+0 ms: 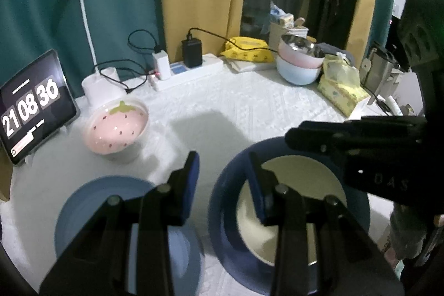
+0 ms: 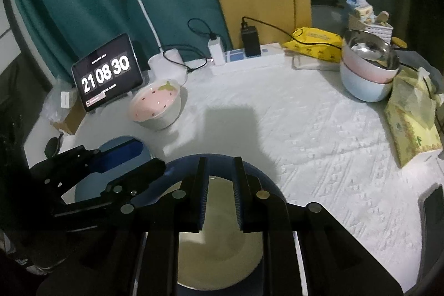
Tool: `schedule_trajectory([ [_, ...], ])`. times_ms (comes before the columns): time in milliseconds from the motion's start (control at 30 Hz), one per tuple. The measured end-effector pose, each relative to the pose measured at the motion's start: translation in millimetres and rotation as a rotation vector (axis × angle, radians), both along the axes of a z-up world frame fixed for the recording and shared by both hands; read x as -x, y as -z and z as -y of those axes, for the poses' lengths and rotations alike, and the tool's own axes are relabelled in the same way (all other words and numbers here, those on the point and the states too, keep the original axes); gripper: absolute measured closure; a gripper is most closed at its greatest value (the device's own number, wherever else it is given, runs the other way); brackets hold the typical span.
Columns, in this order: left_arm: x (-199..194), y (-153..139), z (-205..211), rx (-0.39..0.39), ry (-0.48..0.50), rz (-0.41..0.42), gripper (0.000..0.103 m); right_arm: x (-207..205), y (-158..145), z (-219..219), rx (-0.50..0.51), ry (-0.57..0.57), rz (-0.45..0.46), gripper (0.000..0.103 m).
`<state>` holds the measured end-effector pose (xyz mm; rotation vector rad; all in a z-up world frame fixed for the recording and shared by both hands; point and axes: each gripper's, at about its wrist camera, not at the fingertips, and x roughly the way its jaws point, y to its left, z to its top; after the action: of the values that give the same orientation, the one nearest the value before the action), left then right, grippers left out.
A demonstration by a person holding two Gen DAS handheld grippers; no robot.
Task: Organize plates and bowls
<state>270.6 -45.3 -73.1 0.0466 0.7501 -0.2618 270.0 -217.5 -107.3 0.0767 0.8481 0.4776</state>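
A dark blue plate with a cream centre (image 1: 222, 212) (image 2: 222, 254) lies on the white tablecloth at the near edge. A light blue plate (image 1: 83, 207) (image 2: 83, 192) lies to its left. My left gripper (image 1: 223, 165) is open, its fingers spanning the gap between the two plates, the right finger over the dark plate's rim. My right gripper (image 2: 219, 179) is open and empty above the dark plate's centre; it shows from the side in the left wrist view (image 1: 294, 136). A pink strawberry bowl (image 1: 116, 126) (image 2: 156, 104) stands at the back left. Stacked bowls (image 1: 299, 60) (image 2: 366, 68) stand at the back right.
A tablet showing a clock (image 1: 30, 107) (image 2: 106, 71), a white desk lamp (image 1: 102, 85) (image 2: 166, 60) and a power strip with chargers (image 1: 188, 68) (image 2: 247, 57) line the back. A yellow pack (image 1: 247, 49) and a tissue box (image 1: 341, 90) (image 2: 410, 124) sit at the right.
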Motion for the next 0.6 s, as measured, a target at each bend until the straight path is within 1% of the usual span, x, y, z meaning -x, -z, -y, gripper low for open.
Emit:
schedule_trajectory([
  [133,-5,-3,-15,0.027,-0.033,0.002,0.062,-4,-4,-10,0.010,-0.008,0.000,0.082],
  [167,-6,-4,-18,0.035,-0.040,0.003,0.058,-5,-5,-13,0.012,-0.009,0.001,0.081],
  [200,-7,-5,-24,0.049,-0.048,0.003,0.057,-6,-6,-16,0.015,-0.012,0.003,0.080],
  [600,-22,-11,-81,0.089,-0.131,-0.003,0.057,-21,-17,-62,0.082,-0.057,0.008,0.077],
])
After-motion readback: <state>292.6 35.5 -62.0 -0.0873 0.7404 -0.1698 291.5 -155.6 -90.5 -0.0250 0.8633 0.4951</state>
